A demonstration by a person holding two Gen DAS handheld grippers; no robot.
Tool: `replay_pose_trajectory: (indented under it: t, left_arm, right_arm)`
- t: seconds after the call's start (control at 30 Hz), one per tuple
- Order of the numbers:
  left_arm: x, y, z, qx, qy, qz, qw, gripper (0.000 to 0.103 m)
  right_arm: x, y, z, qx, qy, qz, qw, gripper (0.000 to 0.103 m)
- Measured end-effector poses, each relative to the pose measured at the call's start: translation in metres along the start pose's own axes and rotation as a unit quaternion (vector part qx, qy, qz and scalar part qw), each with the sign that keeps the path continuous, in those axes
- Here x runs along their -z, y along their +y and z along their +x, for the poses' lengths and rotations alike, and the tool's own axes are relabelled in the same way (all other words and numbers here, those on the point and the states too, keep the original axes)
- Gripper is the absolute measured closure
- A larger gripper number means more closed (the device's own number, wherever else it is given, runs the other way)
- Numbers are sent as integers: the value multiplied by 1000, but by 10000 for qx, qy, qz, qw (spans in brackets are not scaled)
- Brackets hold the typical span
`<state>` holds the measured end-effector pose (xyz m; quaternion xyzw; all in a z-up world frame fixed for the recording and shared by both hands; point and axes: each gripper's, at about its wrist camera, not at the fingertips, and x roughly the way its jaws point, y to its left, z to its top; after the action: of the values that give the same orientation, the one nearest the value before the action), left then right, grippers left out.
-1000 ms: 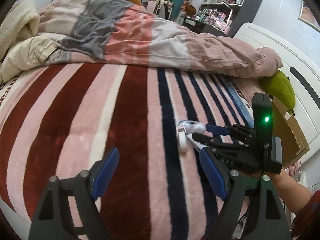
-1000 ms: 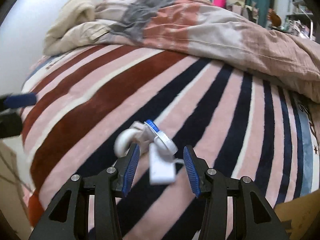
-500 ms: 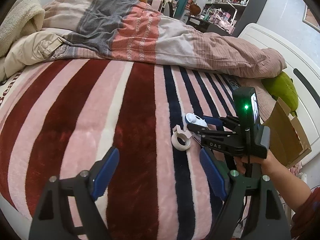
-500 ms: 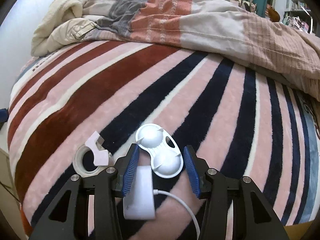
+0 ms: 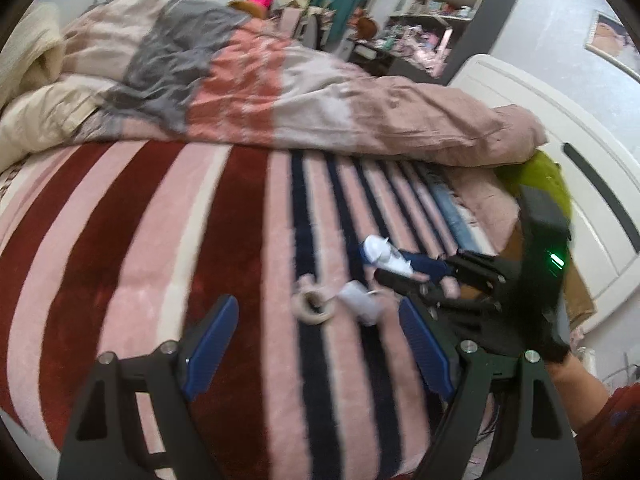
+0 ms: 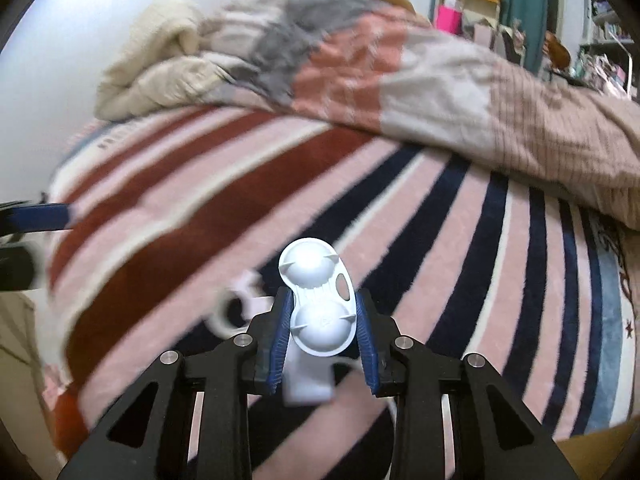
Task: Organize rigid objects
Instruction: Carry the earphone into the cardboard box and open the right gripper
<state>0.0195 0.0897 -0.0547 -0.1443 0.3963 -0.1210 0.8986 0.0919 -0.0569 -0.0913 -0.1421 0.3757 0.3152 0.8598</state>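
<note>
- Now a white two-domed case (image 6: pixel 318 304) is clamped in the just-closed right gripper (image 6: pixel 322 330); the left gripper (image 5: pixel 316 348) is held released.
- Next, carrying to a container is judged needed.

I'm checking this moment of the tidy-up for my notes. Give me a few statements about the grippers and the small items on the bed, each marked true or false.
1. The right gripper is closed on the white two-cup case. True.
2. The left gripper holds the tape ring. False: it is open and empty.
3. The ring lies on the striped blanket. True.
4. The white plug sits in the cardboard box. False: it is over the blanket.
</note>
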Motion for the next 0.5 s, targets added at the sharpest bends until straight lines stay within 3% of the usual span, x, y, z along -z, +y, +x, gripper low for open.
replay_pose_trajectory:
  t: [0.1,0.17,0.23,0.33,0.5]
  left_arm:
    - [-9,-25,-2,390,-48,134,9991,24]
    - [-15,-43,-5,632,-90,239,9977,34]
    - [-20,-64,-6,931,-85,382,9949,55]
    - [-27,-90,-4,1149,-37,550,9918,76]
    - [-36,-138,3,1332,0,898,9870,81]
  right_arm:
    - [-1,13,-45,-266,-314,-159,9990,77]
    - [-1,18,-66,-372,-448,-222,9981,77]
    - [0,21,-85,-400,-586,-283,9971,77]
    - [3,15,-115,-455,-806,-296,9953,77]
    - [14,-3,-147,-285,-1014,-195,9942,77]
